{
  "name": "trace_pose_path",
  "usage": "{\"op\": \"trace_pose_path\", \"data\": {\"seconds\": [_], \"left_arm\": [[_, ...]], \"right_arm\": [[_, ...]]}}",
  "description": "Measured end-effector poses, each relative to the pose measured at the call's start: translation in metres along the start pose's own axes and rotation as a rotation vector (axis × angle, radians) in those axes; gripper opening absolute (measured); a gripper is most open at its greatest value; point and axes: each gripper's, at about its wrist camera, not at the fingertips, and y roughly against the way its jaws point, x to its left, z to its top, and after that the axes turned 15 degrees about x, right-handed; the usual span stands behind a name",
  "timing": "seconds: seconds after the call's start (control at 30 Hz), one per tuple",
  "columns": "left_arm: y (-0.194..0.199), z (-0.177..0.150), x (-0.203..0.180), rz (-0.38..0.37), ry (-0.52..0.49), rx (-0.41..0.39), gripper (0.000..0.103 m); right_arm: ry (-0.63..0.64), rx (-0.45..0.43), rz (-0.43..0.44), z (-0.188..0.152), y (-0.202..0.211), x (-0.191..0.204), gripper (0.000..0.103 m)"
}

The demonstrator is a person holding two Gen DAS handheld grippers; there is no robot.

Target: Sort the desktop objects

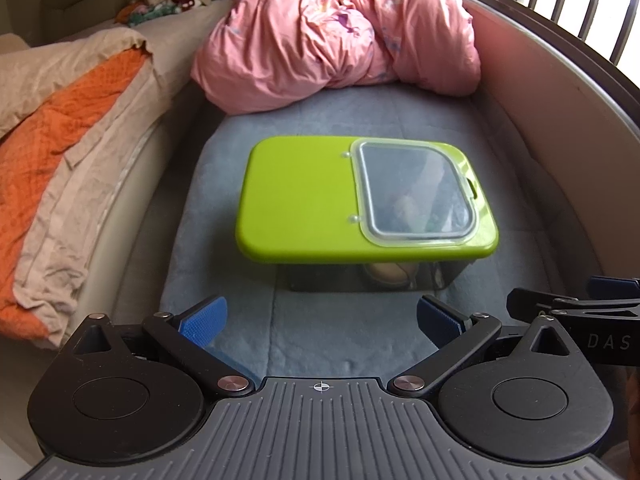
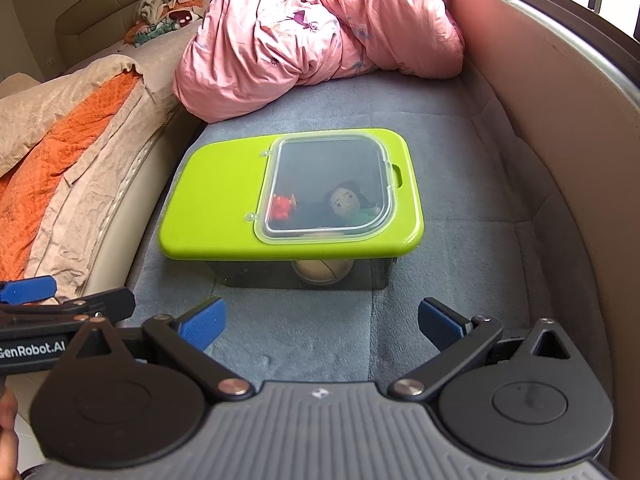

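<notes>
A dark see-through storage box with a lime-green lid [image 1: 304, 196] [image 2: 216, 200] stands on a grey-blue mat. Its clear hatch [image 1: 416, 192] [image 2: 328, 184] lies shut. Through the hatch I see a knitted doll [image 2: 346, 204] and a small red toy [image 2: 282, 208]. A tan ball [image 2: 320, 270] [image 1: 394, 274] shows through the front wall. My left gripper [image 1: 320, 322] is open and empty, just short of the box. My right gripper [image 2: 322, 322] is open and empty, also short of the box. Each gripper's side shows in the other's view: the right one [image 1: 576, 308], the left one [image 2: 60, 308].
A pink duvet [image 1: 340, 28] is heaped behind the box. An orange and beige blanket [image 1: 52, 152] lies on the bed at the left. A padded beige rail [image 2: 560, 120] curves along the right side of the grey-blue mat [image 2: 460, 220].
</notes>
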Motion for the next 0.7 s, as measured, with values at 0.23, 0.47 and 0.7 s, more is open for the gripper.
{"op": "trace_pose_path", "data": {"seconds": [0.23,0.47,0.7], "left_arm": [[-0.005,-0.001,0.005,-0.006,0.002,0.005,0.103],[-0.01,-0.003,0.011,-0.012,0.013,0.016,0.103],[-0.011,-0.004,0.013,-0.012,0.015,0.018,0.103]], "right_arm": [[0.0,0.01,-0.005,-0.001,-0.002,0.003,0.103],[0.004,0.025,-0.017,0.001,-0.007,0.009,0.103],[0.007,0.031,-0.023,0.002,-0.009,0.012,0.103]]}}
